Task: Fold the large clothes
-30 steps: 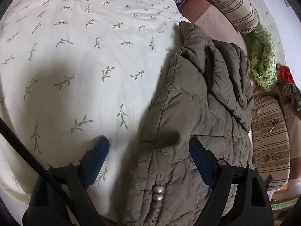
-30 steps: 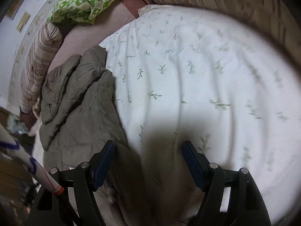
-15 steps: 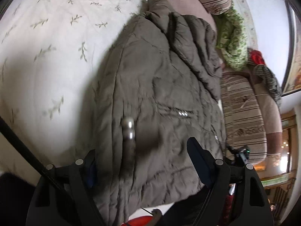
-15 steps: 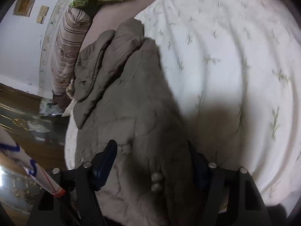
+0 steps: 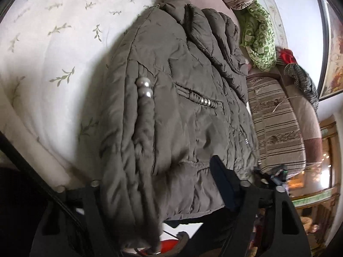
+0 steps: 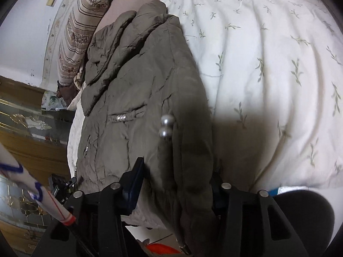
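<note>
Both grippers have slid from the leaf-print bedspread (image 5: pixel 55 49) onto the olive padded jacket (image 5: pixel 175 98), whose hem hangs over the bed's near edge. Jaws have just been closing: left gripper (image 5: pixel 159 184) and right gripper (image 6: pixel 174 184) each straddle the hem (whether the pads press yet, I cannot tell). No legible writing shows.

L tongs' left pad (image 5: pixel 96 192): hid by jacket (image 5: pixel 182 107) | hem: cut off btm
</note>
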A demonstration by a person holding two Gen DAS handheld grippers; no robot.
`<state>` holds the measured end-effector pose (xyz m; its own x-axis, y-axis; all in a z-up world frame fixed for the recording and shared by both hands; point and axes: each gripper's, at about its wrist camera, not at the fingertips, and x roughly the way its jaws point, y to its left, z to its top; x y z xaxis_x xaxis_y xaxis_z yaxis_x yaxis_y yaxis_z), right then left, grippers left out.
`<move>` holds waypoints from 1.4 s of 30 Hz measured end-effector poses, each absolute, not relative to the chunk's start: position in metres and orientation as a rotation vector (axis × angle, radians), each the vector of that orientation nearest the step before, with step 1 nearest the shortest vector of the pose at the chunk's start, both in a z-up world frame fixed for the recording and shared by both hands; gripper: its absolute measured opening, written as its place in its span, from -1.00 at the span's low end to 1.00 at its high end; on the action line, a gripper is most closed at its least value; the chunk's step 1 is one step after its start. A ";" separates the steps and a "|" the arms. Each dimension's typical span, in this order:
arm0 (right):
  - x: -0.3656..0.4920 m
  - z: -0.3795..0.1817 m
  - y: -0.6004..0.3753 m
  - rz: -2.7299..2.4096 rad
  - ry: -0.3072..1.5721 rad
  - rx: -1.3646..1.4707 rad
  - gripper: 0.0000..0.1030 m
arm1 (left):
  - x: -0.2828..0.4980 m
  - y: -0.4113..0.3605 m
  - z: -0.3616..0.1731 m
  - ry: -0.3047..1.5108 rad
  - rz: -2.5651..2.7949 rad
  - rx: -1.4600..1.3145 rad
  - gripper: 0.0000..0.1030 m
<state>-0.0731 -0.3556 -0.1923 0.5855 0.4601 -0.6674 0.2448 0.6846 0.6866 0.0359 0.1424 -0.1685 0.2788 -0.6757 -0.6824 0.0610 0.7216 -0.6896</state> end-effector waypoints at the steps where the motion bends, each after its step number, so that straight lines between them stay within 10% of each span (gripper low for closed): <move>1: -0.076 -0.188 -0.354 0.155 0.946 0.842 -0.10 | 0.033 0.141 -0.166 1.191 -0.531 -0.591 0.28; 18: -0.086 -0.210 -0.323 0.167 0.957 0.817 -0.20 | 0.026 0.129 -0.167 1.203 -0.368 -0.509 0.24; 21: -0.084 -0.208 -0.319 0.123 0.954 0.807 -0.42 | 0.028 0.127 -0.160 1.224 -0.294 -0.477 -0.44; 24: -0.086 -0.195 -0.315 0.119 0.934 0.780 -0.61 | 0.025 0.132 -0.138 1.184 -0.308 -0.493 -0.66; 42: -0.164 -0.123 -0.310 0.203 0.803 0.772 -0.66 | -0.049 0.146 -0.066 1.079 -0.243 -0.425 -0.70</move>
